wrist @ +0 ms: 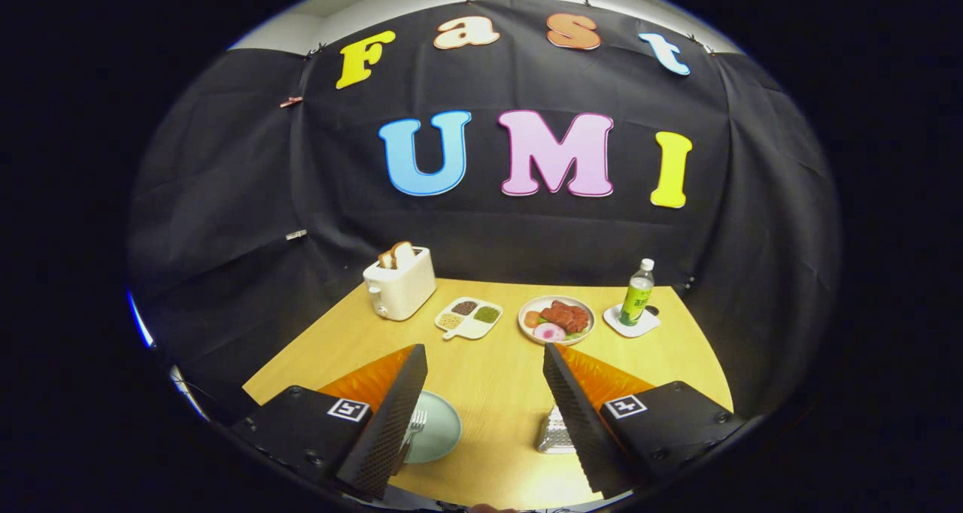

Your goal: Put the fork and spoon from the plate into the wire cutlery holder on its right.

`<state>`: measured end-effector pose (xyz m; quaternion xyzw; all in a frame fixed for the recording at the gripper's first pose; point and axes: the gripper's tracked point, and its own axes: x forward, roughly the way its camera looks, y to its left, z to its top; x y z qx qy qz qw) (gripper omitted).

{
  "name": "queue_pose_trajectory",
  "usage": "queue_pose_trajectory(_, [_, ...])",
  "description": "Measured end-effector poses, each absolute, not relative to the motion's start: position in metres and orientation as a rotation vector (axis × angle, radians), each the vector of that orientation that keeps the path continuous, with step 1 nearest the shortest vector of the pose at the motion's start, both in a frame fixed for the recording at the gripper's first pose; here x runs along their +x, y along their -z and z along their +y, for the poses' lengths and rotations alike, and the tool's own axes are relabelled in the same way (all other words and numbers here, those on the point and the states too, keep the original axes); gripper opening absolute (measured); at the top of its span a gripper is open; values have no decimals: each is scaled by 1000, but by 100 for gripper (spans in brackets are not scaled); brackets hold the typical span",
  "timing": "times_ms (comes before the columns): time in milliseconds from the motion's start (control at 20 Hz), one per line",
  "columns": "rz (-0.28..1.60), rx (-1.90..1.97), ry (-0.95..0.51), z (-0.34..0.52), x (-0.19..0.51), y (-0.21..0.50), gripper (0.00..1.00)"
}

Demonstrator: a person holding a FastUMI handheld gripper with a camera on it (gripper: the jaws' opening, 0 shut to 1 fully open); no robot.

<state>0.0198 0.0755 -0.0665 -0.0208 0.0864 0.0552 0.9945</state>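
While jaws gape, fork [415, 425] rests on plate [444, 426].

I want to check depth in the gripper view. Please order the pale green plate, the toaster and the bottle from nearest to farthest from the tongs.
1. Plate: nearest, under the left finger of the open tongs, with a fork on it.
2. Toaster: far beyond the fingers, at the table's back left.
3. Bottle: back right on a coaster; too close to the toaster to call.
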Motion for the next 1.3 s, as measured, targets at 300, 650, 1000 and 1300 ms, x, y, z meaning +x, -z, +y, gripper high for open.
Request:
queue_pose_trajectory(300, [355, -108, -182, 127, 36, 146, 97])
queue_pose_trajectory(650, [652, -215, -219, 164, 45, 269, 99])
queue_pose_trajectory(1000, [891, -157, -142, 164, 51, 349, 99])
queue_pose_trajectory(1300, [1000, -126, -128, 172, 54, 375, 92])
